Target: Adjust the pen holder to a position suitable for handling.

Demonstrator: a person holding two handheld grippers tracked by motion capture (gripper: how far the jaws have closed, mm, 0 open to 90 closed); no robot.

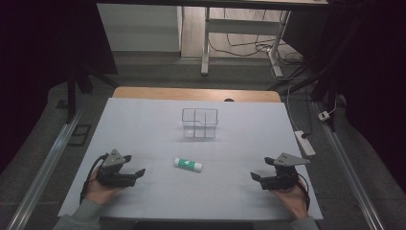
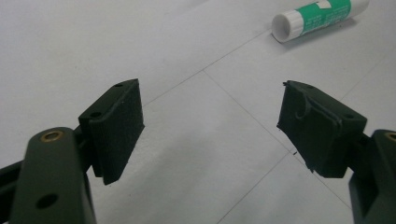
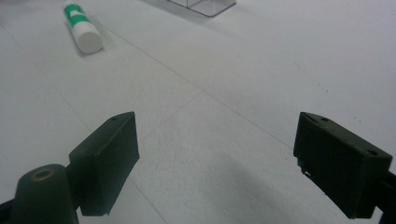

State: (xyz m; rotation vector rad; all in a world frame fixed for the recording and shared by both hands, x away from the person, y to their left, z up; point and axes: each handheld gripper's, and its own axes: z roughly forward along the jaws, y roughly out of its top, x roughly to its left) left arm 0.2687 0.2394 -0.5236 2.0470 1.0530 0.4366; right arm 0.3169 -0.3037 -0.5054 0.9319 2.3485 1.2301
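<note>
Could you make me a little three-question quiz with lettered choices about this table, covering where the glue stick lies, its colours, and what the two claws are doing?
1. Where does the glue stick lie?
A. inside the clear box
B. on the table between the two claws
C. in the left claw

2. What colours is the glue stick?
A. green and white
B. red and black
C. all yellow

3. What state are the claws in?
A. both open, holding nothing
B. both shut on the stick
C. one open, one shut

Answers: 1 B, it lies flat before the clear box. 2 A, green label, white cap. 3 A, left claw and right claw gape over bare table.
</note>
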